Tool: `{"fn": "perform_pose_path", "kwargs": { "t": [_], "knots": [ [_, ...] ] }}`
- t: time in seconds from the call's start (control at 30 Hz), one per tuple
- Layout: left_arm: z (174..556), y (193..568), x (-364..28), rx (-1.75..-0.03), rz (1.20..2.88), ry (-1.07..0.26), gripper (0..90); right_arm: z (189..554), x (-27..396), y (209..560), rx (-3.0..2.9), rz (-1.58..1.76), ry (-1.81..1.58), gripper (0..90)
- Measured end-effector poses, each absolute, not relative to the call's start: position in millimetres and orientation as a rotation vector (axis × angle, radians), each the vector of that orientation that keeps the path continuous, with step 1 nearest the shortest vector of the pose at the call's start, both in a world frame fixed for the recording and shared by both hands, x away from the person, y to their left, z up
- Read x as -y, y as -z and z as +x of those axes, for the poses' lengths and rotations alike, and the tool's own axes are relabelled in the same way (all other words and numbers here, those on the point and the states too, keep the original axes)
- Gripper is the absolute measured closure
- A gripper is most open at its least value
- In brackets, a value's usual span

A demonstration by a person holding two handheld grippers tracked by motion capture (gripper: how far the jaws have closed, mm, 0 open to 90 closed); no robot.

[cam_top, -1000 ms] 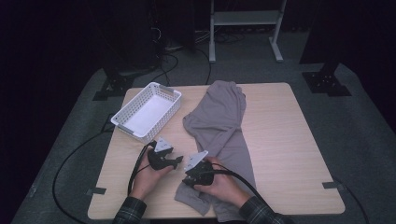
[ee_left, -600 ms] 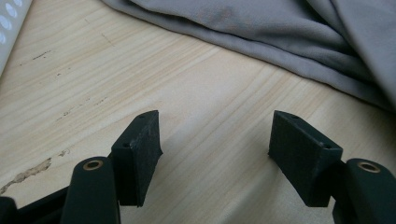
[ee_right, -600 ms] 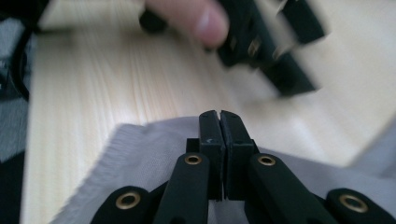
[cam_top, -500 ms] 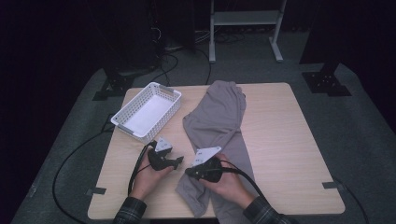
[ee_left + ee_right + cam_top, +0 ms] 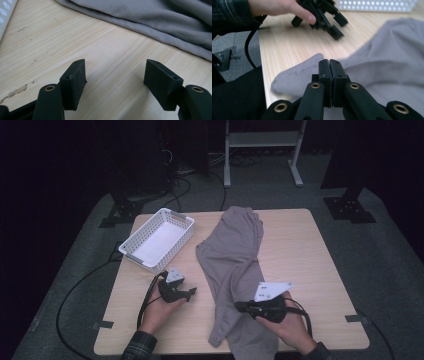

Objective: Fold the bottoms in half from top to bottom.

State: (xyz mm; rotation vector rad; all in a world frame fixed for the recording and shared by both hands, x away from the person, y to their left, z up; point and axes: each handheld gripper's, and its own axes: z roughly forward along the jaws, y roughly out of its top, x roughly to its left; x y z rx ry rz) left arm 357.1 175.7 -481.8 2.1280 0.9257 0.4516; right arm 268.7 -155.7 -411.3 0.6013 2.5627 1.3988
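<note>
The right gripper (image 5: 239, 306) has its jaws pressed together, apparently pinching the leg edge of the grey trousers (image 5: 235, 255) at its tips, so a fold seems underway. The left gripper (image 5: 115, 75) stands open over bare desk (image 5: 75, 37), the cloth just ahead; next it probably needs to reach forward and take that edge.

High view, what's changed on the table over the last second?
The right gripper has swung toward the person's right and lifted; its jaws have just been closing and now stand shut, seemingly pinching the grey garment, whose near end has been drawn rightward. The left gripper, jaws open over bare table, and the white basket stayed put.
</note>
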Motion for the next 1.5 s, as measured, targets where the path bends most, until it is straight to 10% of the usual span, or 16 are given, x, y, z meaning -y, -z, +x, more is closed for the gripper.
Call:
{"fn": "perform_pose_path", "kwargs": {
  "t": [0.6,0.97,1.27,1.5],
  "knots": [
    [357,482,-176,-0.928,2.128,-0.452,32.8,234,224,438,-2.642,0.749,-1.299,78.2],
    [357,482,-175,-0.926,2.124,-0.45,33.2,276,219,435,-2.518,0.777,-1.282,67.8],
    [342,462,-150,-0.733,2.063,-0.326,56.4,297,219,454,-2.603,0.752,-1.192,72.3],
    [314,461,-90,-0.583,2.11,-0.173,57.5,295,215,463,-2.716,0.69,-1.135,76.2]
  ]
}}
